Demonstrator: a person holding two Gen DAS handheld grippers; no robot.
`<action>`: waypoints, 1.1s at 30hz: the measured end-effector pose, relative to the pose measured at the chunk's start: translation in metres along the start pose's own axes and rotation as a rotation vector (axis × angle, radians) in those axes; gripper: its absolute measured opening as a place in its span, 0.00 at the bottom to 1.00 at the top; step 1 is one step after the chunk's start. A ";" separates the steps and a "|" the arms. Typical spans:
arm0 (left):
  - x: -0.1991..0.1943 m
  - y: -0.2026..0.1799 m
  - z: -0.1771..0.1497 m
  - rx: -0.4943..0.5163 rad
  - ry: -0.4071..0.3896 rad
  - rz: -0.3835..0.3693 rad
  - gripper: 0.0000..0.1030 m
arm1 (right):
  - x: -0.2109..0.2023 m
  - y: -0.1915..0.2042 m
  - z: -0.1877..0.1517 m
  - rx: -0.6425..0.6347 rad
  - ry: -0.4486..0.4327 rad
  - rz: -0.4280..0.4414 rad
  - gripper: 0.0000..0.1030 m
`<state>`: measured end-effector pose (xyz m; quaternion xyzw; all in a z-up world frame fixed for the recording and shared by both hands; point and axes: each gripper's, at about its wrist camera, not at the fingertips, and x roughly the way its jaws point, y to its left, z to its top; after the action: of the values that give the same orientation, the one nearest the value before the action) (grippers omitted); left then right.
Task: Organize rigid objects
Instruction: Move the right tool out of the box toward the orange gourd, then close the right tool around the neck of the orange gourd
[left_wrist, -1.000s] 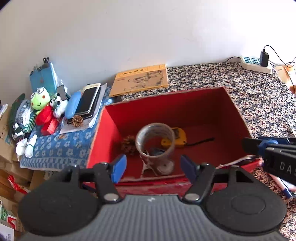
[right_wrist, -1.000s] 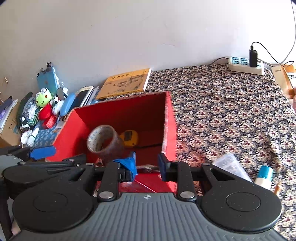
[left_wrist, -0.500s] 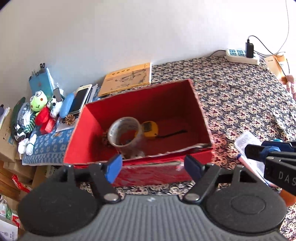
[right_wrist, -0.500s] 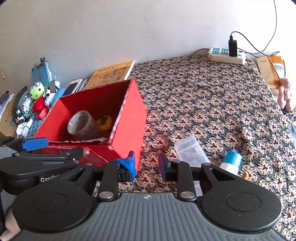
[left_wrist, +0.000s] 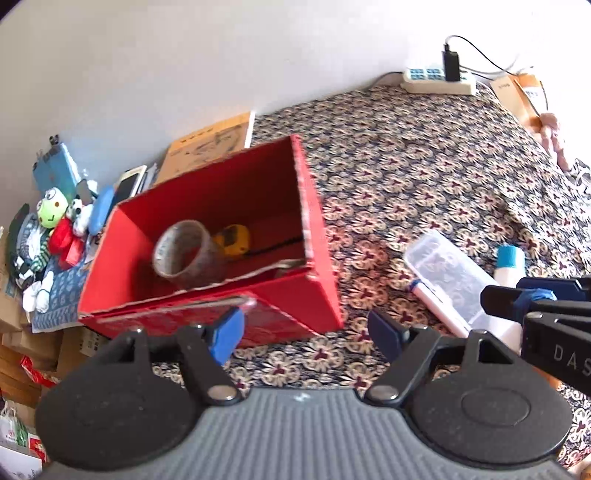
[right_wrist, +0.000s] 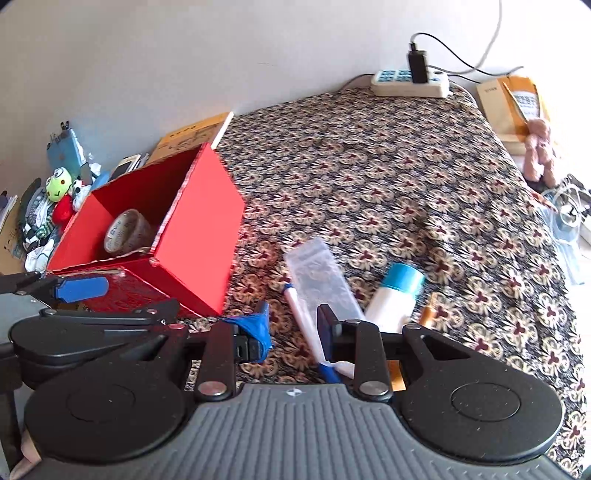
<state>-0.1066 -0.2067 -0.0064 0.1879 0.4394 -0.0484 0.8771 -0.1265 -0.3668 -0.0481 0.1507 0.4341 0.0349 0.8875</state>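
Inside red box (left_wrist: 317, 236): tape roll (left_wrist: 184, 254), yellow tape measure (left_wrist: 234, 240)

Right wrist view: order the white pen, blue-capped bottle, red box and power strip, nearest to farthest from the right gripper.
1. white pen: runs between the open fingers of the right gripper.
2. blue-capped bottle: just beyond, to the right.
3. red box: to the left; its near corner makes this close to the bottle.
4. power strip: far edge, by the wall.
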 end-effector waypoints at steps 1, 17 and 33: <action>0.000 -0.005 0.000 0.007 0.004 -0.003 0.79 | -0.001 -0.005 -0.001 0.007 0.001 -0.003 0.10; 0.008 -0.078 -0.003 0.136 0.070 -0.067 0.79 | -0.012 -0.067 -0.022 0.120 0.021 -0.047 0.11; 0.037 -0.112 -0.026 0.161 0.183 -0.302 0.79 | 0.004 -0.119 -0.049 0.316 0.106 0.033 0.11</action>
<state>-0.1315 -0.2971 -0.0820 0.1930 0.5353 -0.1974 0.7983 -0.1705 -0.4680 -0.1148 0.2936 0.4779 -0.0113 0.8278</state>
